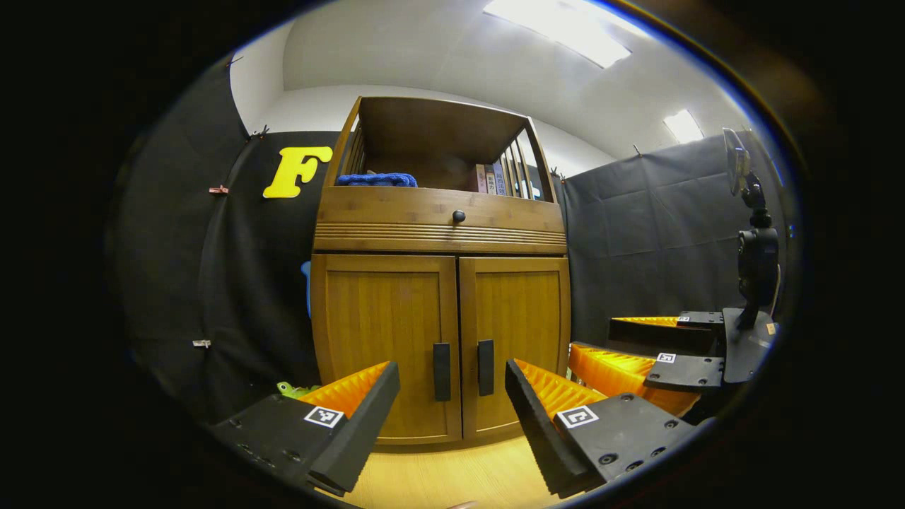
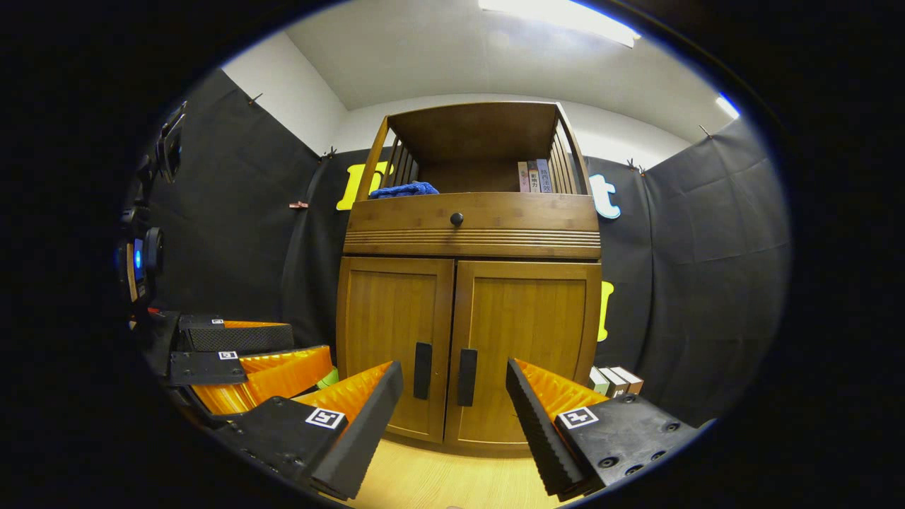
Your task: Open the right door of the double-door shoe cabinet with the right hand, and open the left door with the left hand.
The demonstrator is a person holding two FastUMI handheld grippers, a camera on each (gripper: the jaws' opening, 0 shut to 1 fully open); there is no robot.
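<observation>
Facing wooden shoe cabinet point(image 1: 438, 332) | flat doors closed | both hand-held grippers point(image 1: 452, 396) point(image 2: 454, 396) spread

Wooden shoe cabinet, both doors shut

The shoe cabinet point(image 1: 440, 283) stands upright on a pale wood floor against the booth's black cloth wall, seen head-on from low down. It is warm brown wood with an open shelf on top and a drawer front with a small dark round knob point(image 1: 459, 215) beneath it. Below are the left door point(image 1: 385, 339) and the right door point(image 1: 520, 332), both closed flush, meeting at a narrow centre seam. Each has a dark vertical bar handle beside that seam: the left handle point(image 1: 442, 371) and the right handle point(image 1: 486, 367), side by side.
</observation>
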